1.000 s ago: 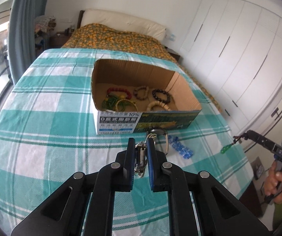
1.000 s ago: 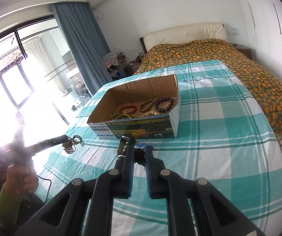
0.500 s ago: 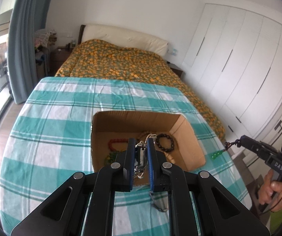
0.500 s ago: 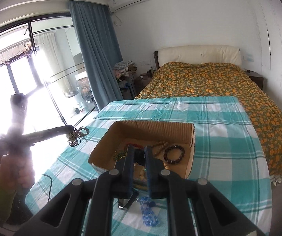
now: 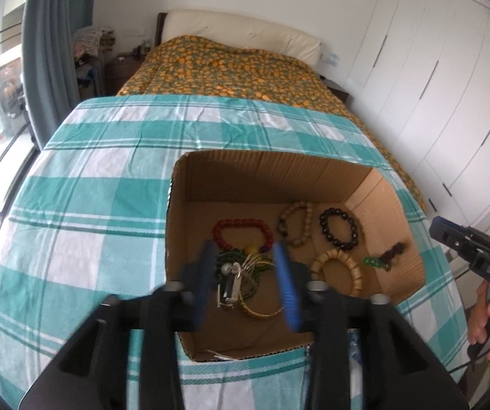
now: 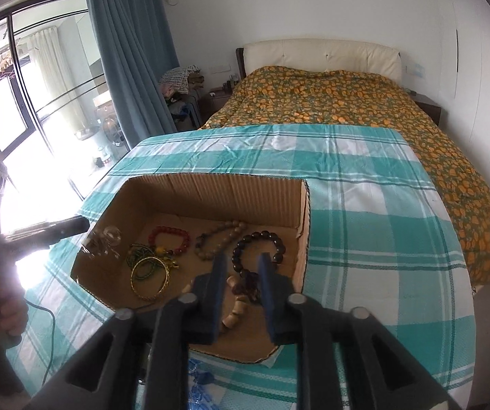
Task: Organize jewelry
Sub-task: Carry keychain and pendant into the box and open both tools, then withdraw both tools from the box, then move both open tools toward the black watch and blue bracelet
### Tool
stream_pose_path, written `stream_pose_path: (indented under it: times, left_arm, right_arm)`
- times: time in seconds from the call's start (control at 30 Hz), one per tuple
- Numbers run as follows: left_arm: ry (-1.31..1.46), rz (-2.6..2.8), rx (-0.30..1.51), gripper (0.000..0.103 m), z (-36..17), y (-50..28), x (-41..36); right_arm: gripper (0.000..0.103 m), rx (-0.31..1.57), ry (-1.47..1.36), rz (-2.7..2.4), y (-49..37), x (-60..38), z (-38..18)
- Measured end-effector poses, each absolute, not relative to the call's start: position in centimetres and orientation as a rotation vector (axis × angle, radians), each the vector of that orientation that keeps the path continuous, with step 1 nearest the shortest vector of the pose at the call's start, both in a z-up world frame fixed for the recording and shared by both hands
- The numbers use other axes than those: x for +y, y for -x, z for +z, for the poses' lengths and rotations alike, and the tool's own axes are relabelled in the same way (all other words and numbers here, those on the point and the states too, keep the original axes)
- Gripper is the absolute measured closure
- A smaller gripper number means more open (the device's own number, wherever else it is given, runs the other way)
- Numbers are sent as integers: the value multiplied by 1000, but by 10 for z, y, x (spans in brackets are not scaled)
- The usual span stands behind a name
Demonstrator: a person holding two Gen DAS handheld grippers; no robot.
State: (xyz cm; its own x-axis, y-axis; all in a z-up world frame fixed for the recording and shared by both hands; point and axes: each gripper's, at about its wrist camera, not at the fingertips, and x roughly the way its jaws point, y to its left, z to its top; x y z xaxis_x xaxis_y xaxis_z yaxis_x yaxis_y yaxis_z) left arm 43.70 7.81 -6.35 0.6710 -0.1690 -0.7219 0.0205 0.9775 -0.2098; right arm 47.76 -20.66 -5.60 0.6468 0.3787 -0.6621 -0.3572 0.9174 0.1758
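Over the cardboard box [image 5: 265, 174] on the checked table [image 5: 84, 205], the left tongs [image 5: 245, 275] now stand spread apart, where half a second earlier they were pressed on a silver keyring piece [image 5: 229, 285]. That piece shows between the blue fingers [image 5: 284, 283], blurred, above the green cord bracelet [image 5: 234, 261] and gold bangle [image 5: 258, 302]; whether it has landed cannot be told. Further right in the box lie the red bead bracelet [image 5: 243, 230], tan bead bracelet [image 5: 296, 223], black bead bracelet [image 5: 339, 229] and pale wooden bracelet [image 5: 339, 270]. The right tongs [image 6: 241, 282], pinched on a green charm [image 5: 375, 261] a moment ago, are likewise spread over the box's right end; the charm now rests against the right wall.
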Motion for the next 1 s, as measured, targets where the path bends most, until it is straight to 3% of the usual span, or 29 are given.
stream_pose_path:
  times: [0.03,0.33,0.4,0.67,1.0]
  left_arm:
    - [197,-84,815,16,-63,-432,79]
    - [136,-74,753,6,-56,-353,57]
    - [105,-84,750,5,-57,-330,46]
    - [130,-160,805,4,-80,-250,9]
    - [140,-122,734,4,-78,-176,1]
  right_arm:
    - [57,741,-32,411,-473,-209,-54]
    - [56,641,22,373,-392,-226,-38]
    - [51,636,35,365,-365,-226,-44]
    - [50,694,29,350,-266,-220,-87]
    - [30,748,62,266,-209,-220,-116]
